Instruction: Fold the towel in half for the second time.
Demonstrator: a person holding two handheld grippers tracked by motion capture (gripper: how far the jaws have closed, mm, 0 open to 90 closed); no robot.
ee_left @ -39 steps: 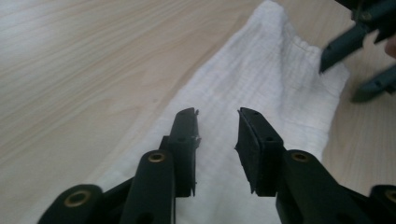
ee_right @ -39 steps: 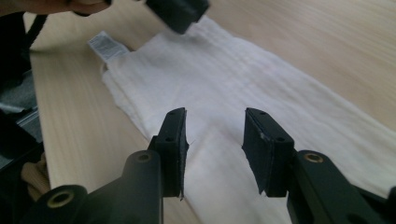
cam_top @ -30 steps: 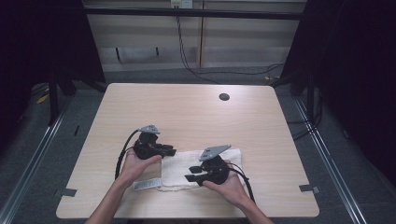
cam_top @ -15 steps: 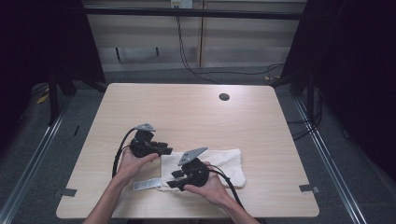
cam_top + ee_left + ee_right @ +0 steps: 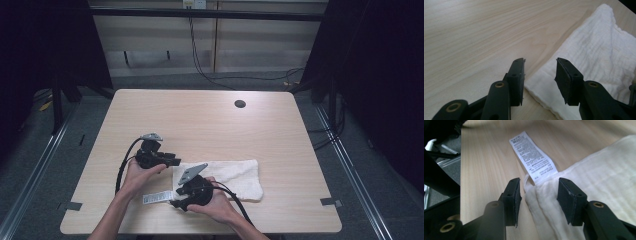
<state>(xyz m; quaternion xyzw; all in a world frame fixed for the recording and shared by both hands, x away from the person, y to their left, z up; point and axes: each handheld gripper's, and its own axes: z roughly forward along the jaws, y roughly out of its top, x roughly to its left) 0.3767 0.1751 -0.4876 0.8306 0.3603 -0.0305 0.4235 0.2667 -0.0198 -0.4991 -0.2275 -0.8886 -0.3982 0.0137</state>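
White folded cotton towel [image 5: 225,176] lies near the front edge of the light wooden table [image 5: 210,120], long axis running left-right along that edge, printed care label [image 5: 157,197] sticking out at its front-left corner. Left gripper [image 5: 540,75] sits at the towel's left-rear corner, jaws half apart, just been opening, cloth corner btwn them but pads not pressing. Right gripper [image 5: 537,200] at the front-left corner by the label, jaws also just been opening, thick folded edge btwn them, unpinched. Both hands work the left end; free right end lies well away, so next pull prob goes rightward.
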